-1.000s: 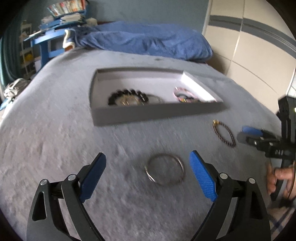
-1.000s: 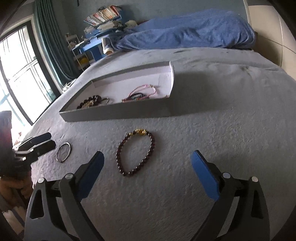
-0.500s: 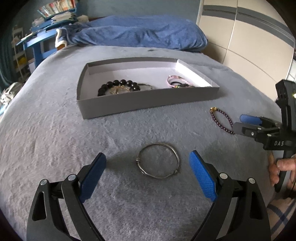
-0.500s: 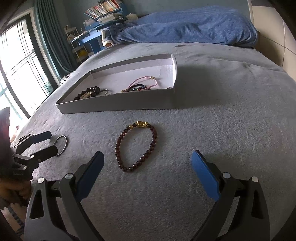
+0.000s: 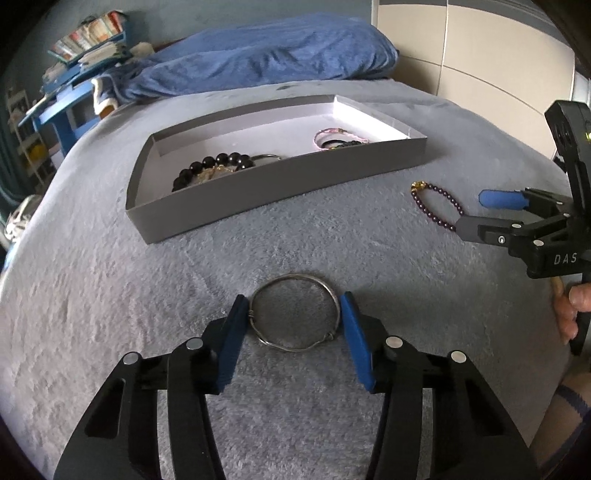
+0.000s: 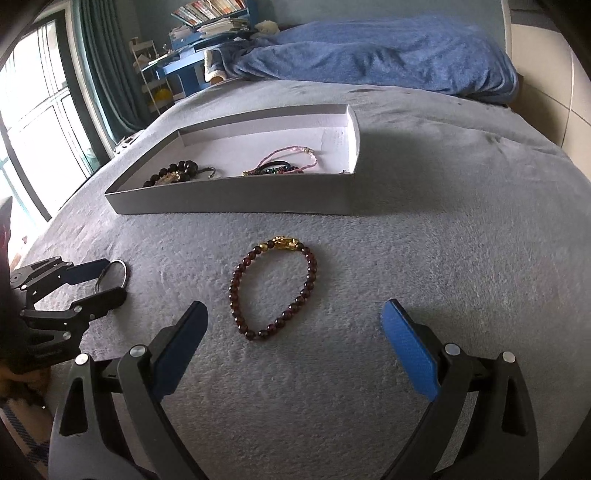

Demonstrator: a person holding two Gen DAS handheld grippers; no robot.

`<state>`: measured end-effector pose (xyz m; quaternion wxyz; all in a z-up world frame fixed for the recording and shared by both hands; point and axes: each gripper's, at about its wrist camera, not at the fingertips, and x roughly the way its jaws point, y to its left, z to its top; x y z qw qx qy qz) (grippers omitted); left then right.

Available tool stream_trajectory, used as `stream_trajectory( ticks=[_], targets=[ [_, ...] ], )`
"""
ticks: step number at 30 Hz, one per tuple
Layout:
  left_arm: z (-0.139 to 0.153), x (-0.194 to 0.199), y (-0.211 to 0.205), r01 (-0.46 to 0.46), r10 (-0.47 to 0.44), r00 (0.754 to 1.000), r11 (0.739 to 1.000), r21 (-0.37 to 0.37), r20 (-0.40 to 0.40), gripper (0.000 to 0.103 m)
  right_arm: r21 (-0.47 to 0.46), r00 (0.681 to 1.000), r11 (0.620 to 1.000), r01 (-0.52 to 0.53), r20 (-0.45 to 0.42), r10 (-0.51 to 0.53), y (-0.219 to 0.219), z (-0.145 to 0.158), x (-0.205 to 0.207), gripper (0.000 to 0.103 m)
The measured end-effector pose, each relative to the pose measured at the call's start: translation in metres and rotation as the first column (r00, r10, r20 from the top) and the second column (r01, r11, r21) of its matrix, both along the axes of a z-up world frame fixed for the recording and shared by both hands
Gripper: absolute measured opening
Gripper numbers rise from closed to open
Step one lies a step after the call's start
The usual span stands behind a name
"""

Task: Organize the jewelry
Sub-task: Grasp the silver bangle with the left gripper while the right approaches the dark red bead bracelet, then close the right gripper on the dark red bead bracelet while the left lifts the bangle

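Observation:
A silver bangle [image 5: 294, 314] lies on the grey bedspread. My left gripper [image 5: 293, 325] has closed around it, with both blue pads touching its sides. The bangle also shows in the right wrist view [image 6: 112, 275], between the left gripper's fingers. A dark red bead bracelet [image 6: 273, 291] with a gold charm lies flat on the bedspread. My right gripper [image 6: 293, 350] is open and empty, just short of it. A grey tray [image 5: 266, 192] behind them holds a black bead bracelet [image 5: 214, 168] and a pink cord bracelet [image 5: 338, 138].
A blue duvet [image 5: 266, 62] is heaped at the far end of the bed. A blue desk with books [image 6: 199, 33] and a window [image 6: 33, 122] stand at the left. A tiled wall [image 5: 480, 62] is at the right.
My left gripper moved forward and closed its jaws onto the silver bangle. My right gripper edged closer to the dark red bracelet and stayed open.

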<state>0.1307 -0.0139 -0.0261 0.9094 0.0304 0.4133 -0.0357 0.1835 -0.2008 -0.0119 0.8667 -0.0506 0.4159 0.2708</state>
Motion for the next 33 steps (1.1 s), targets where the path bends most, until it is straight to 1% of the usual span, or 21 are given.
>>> stream_trajectory(
  ticks=[7, 9, 10, 11, 12, 14, 15, 16, 17, 18, 20, 21, 26, 33],
  targets=[
    [0.000, 0.000, 0.001, -0.002, 0.002, 1.000, 1.000, -0.006, 0.003, 0.052, -0.031, 0.999, 0.999, -0.014, -0.033, 0.013, 0.012, -0.005, 0.011, 0.094],
    [0.000, 0.000, 0.000, -0.002, 0.002, 1.000, 1.000, -0.006, 0.001, 0.052, -0.046, 0.999, 0.999, -0.021, -0.029, 0.020, 0.015, -0.007, 0.011, 0.090],
    [0.000, 0.000, 0.001, -0.002, 0.002, 1.000, 1.000, -0.006, 0.000, 0.052, -0.047, 0.999, 0.999, -0.028, -0.025, 0.027, 0.015, -0.007, 0.010, 0.084],
    [0.000, 0.000, 0.000, -0.002, 0.002, 1.000, 1.000, -0.005, 0.001, 0.052, -0.043, 0.999, 0.998, -0.035, -0.023, 0.034, 0.016, -0.007, 0.008, 0.075],
    [0.000, 0.000, 0.001, -0.002, 0.002, 1.000, 1.000, -0.005, 0.002, 0.052, -0.039, 0.999, 0.998, -0.046, -0.019, 0.046, 0.016, -0.007, 0.007, 0.072],
    [0.000, 0.000, 0.001, -0.002, 0.002, 1.000, 1.000, -0.005, 0.004, 0.052, -0.036, 0.997, 0.997, -0.072, -0.015, 0.071, 0.019, -0.007, 0.004, 0.058],
    [0.000, 0.000, 0.001, -0.002, 0.002, 1.000, 1.000, -0.006, 0.006, 0.052, -0.036, 0.997, 0.996, -0.078, -0.013, 0.078, 0.020, -0.006, 0.003, 0.055],
    [0.000, 0.000, 0.001, -0.001, 0.001, 1.000, 1.000, -0.007, 0.009, 0.052, -0.032, 0.996, 0.996, -0.084, -0.013, 0.084, 0.020, -0.006, 0.002, 0.046],
    [0.001, -0.001, 0.001, -0.001, 0.001, 1.000, 1.000, -0.007, 0.012, 0.052, -0.023, 0.996, 0.996, -0.091, -0.015, 0.091, 0.020, -0.006, 0.002, 0.036],
    [0.001, -0.001, 0.001, 0.000, 0.001, 1.000, 1.000, -0.006, 0.015, 0.052, -0.008, 0.995, 0.995, -0.097, -0.017, 0.097, 0.018, -0.006, 0.002, 0.033],
    [0.001, -0.003, 0.000, 0.001, -0.001, 1.000, 1.000, -0.006, 0.019, 0.052, 0.022, 0.995, 0.995, -0.101, -0.018, 0.101, 0.015, -0.004, 0.002, 0.017],
    [0.002, -0.003, 0.000, 0.002, -0.001, 1.000, 1.000, -0.006, 0.019, 0.052, 0.030, 0.995, 0.994, -0.100, -0.015, 0.101, 0.013, -0.003, 0.001, 0.013],
    [0.002, -0.003, 0.000, 0.001, -0.001, 1.000, 1.000, -0.003, 0.019, 0.052, 0.055, 0.995, 0.993, -0.102, 0.006, 0.102, 0.010, 0.000, -0.002, 0.007],
    [0.002, -0.003, 0.000, 0.001, -0.001, 1.000, 1.000, 0.000, 0.019, 0.052, 0.118, 0.994, 0.989, -0.087, 0.069, 0.079, -0.003, 0.012, -0.011, 0.007]
  ],
)
